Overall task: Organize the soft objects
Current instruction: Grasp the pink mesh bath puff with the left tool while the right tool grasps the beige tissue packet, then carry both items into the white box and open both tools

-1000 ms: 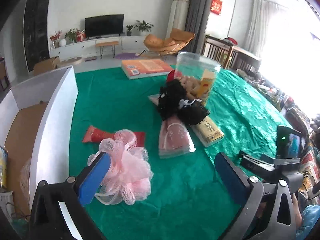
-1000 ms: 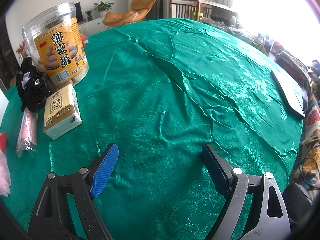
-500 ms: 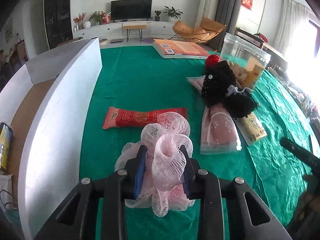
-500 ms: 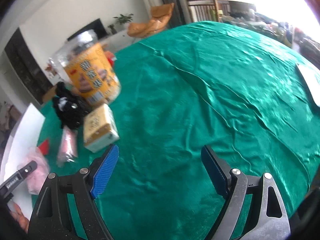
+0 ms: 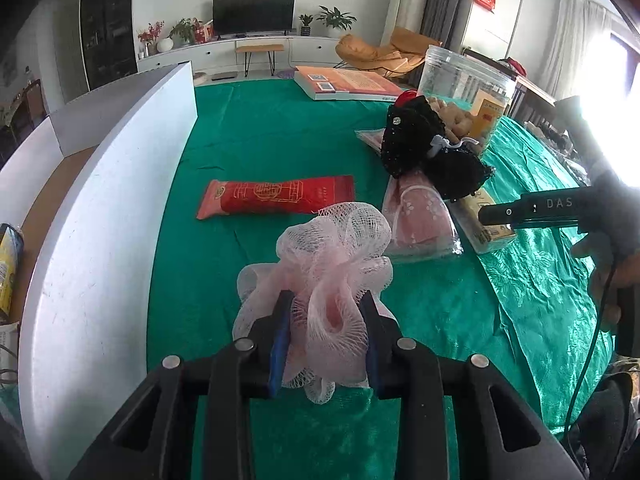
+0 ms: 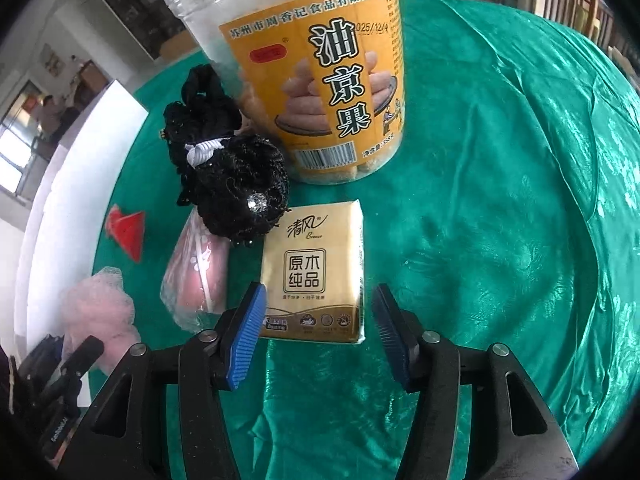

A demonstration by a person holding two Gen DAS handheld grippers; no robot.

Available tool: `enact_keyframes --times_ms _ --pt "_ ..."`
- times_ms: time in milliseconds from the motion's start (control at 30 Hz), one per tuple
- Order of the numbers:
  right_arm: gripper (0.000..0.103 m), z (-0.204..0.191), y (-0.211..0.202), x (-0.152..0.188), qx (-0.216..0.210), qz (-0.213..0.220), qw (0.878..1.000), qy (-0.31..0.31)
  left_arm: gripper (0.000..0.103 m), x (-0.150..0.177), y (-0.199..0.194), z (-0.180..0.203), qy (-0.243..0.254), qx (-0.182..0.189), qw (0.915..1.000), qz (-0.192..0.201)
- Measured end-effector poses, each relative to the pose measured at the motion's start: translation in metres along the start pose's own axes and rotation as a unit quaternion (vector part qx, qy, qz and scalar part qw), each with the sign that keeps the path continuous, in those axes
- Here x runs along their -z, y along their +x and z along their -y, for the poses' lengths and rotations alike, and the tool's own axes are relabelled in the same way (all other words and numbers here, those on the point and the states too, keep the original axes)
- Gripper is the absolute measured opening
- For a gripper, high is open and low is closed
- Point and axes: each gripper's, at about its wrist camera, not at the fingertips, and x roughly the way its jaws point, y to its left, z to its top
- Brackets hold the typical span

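My left gripper (image 5: 326, 340) is shut on a pink mesh bath pouf (image 5: 332, 264) and holds it over the green tablecloth; the pouf also shows in the right wrist view (image 6: 96, 308). My right gripper (image 6: 318, 328) is open, its jaws on either side of the near end of a yellow tissue pack (image 6: 316, 272). A black lace scrunchie bundle (image 6: 228, 176) lies just beyond the pack, partly on a pink item in a clear bag (image 6: 192, 276). The bundle (image 5: 424, 148) and bag (image 5: 420, 220) show in the left wrist view too.
A clear snack jar (image 6: 316, 68) stands behind the tissue pack. A red flat packet (image 5: 276, 196) lies mid-table, and a book (image 5: 344, 84) at the far edge. A white-walled cardboard box (image 5: 104, 208) stands along the left side.
My left gripper closed on the pink pouf and lifted it slightly. My right gripper swung left and down to straddle the tissue pack.
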Motion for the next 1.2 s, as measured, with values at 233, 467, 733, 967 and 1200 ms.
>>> enact_keyframes --times_ms 233,467,733,967,1200 --pt "0.056 -0.024 0.017 -0.012 0.059 -0.021 0.996 -0.063 0.092 0.005 0.009 0.016 0.071 -0.064 0.9953 -0.013" --pt "0.053 0.052 -0.027 -0.046 0.108 0.041 0.992 0.047 0.061 0.000 0.025 0.006 0.040 -0.044 0.9980 -0.019" --pt "0.053 0.125 0.002 -0.096 0.092 0.018 0.987 0.130 0.035 -0.032 0.000 -0.025 -0.027 0.030 0.9992 -0.006" --pt "0.053 0.119 -0.058 -0.165 0.069 0.125 0.983 0.117 0.035 -0.070 -0.038 -0.041 -0.048 0.058 0.9964 0.038" --pt "0.053 -0.044 -0.127 -0.149 -0.006 0.165 0.986 -0.024 0.035 -0.087 -0.097 -0.106 -0.067 0.024 0.9948 0.072"
